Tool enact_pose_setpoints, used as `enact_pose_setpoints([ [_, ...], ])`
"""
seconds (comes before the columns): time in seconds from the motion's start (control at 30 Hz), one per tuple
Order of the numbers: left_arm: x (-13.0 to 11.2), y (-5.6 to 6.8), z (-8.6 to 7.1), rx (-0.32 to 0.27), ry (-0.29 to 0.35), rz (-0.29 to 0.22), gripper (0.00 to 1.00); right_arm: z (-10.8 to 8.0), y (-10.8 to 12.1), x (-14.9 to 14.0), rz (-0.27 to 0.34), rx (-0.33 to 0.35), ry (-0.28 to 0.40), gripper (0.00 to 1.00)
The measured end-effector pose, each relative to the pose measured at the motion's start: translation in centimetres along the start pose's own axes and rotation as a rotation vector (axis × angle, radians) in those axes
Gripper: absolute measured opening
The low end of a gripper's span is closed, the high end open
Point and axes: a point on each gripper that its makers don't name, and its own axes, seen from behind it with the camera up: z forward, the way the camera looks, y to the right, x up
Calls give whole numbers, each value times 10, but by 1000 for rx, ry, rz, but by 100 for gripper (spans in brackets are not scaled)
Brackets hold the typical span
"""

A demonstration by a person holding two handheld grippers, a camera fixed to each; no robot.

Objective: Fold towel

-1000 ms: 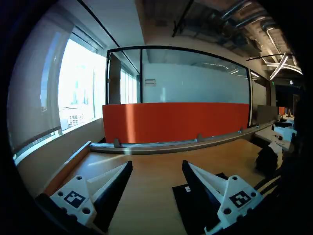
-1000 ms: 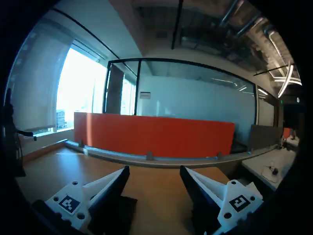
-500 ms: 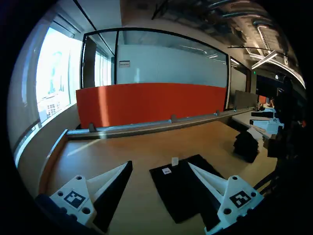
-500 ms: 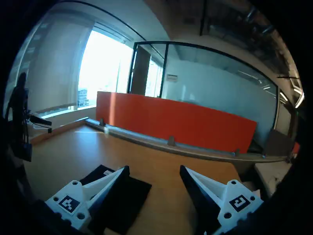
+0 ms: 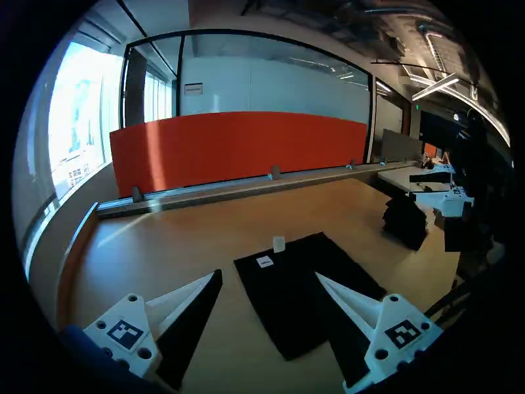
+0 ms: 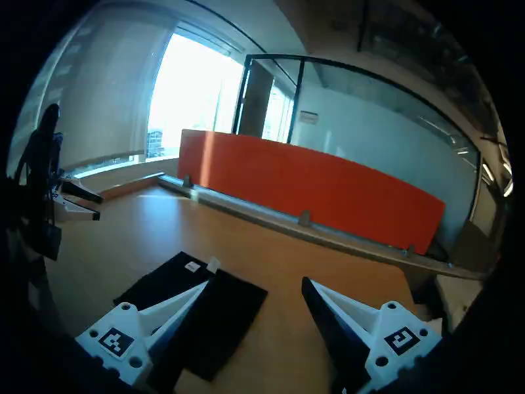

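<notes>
Left gripper: the left gripper (image 5: 267, 274) hangs above the table with its fingers wide apart and nothing between them. The gap is the same as a second ago.
Right gripper: the right gripper (image 6: 258, 280) is also spread open and empty, held over the table, its gap unchanged.
Change: a second ago both views looked level across the room and only a dark corner of cloth showed at the bottom edge. Now both views look down at the table, and the cloth lies in plain sight.
Towel: the black towel (image 5: 289, 299) lies flat on the wooden table (image 5: 190, 236), just beyond the left gripper's tips and partly behind its right finger. Two small white tags (image 5: 265, 262) sit at its far edge.
Right gripper view: the towel lies near left, partly behind the left finger. At the far left edge are white fingers (image 6: 79, 192) of the left gripper, apart and pointing right, with a dark silhouette behind them.
Left gripper view: a dark pile (image 5: 403, 220) sits on the table at the far right.
Far side: an orange partition (image 5: 236, 148) lines the table's far edge, with a glass wall (image 5: 262, 85) behind it and a bright window (image 5: 72, 151) at the left.
</notes>
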Motion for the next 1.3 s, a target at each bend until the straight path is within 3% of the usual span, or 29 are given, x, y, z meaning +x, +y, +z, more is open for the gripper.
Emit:
enact_pose_setpoints([
  [0.37, -66, 12, 18, -19, -109, 35, 94, 11, -19, -58, 4, 29, -79, 100],
  [0.87, -134, 25, 42, -66, -224, 69, 94, 22, -45, -152, 0, 78, -219, 100],
  [1.3, -186, 41, 59, -113, -332, 55, 94, 33, -78, -210, -34, 160, -334, 99],
])
